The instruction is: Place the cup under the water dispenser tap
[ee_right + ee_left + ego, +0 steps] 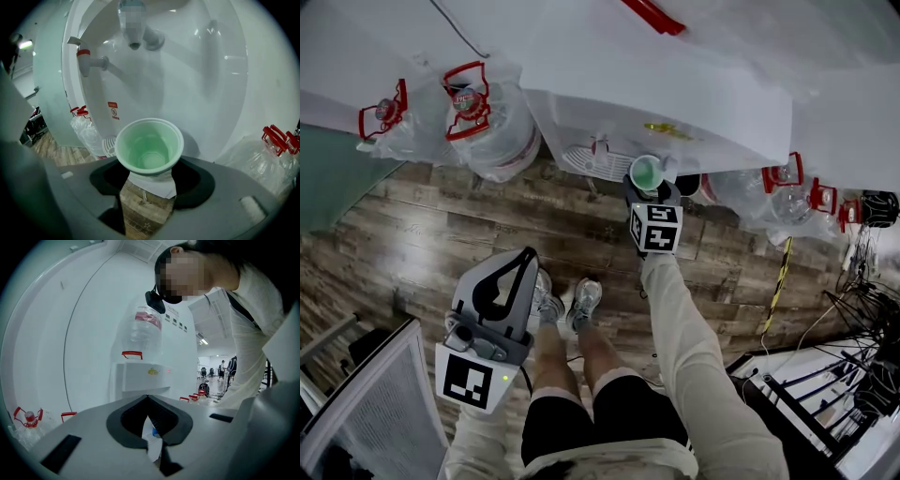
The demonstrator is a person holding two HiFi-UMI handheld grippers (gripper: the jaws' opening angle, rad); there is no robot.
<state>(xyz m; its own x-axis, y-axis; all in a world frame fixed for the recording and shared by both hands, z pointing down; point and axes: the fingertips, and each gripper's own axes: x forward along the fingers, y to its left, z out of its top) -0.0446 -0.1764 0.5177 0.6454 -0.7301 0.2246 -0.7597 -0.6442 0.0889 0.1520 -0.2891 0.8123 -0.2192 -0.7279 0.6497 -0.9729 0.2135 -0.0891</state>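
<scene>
A pale green cup [645,172] [149,146] stands upright and empty between the jaws of my right gripper [651,191] [150,177], which is shut on it. The cup hangs in front of the white water dispenser [666,103] [187,84], lower than its taps. In the right gripper view a red-capped tap [87,61] sticks out at the upper left and a second tap [151,40] sits higher, above the cup. A slotted drip tray [591,159] [108,145] lies below. My left gripper [528,255] [154,448] is held back near my legs, jaws shut, with only a paper label showing at the tips.
Plastic-wrapped water bottles with red handles stand on the wooden floor left of the dispenser [492,127] [389,117] and to its right [787,192] [276,150]. A white rack [375,412] is at the lower left; cables and a stand [853,375] crowd the lower right.
</scene>
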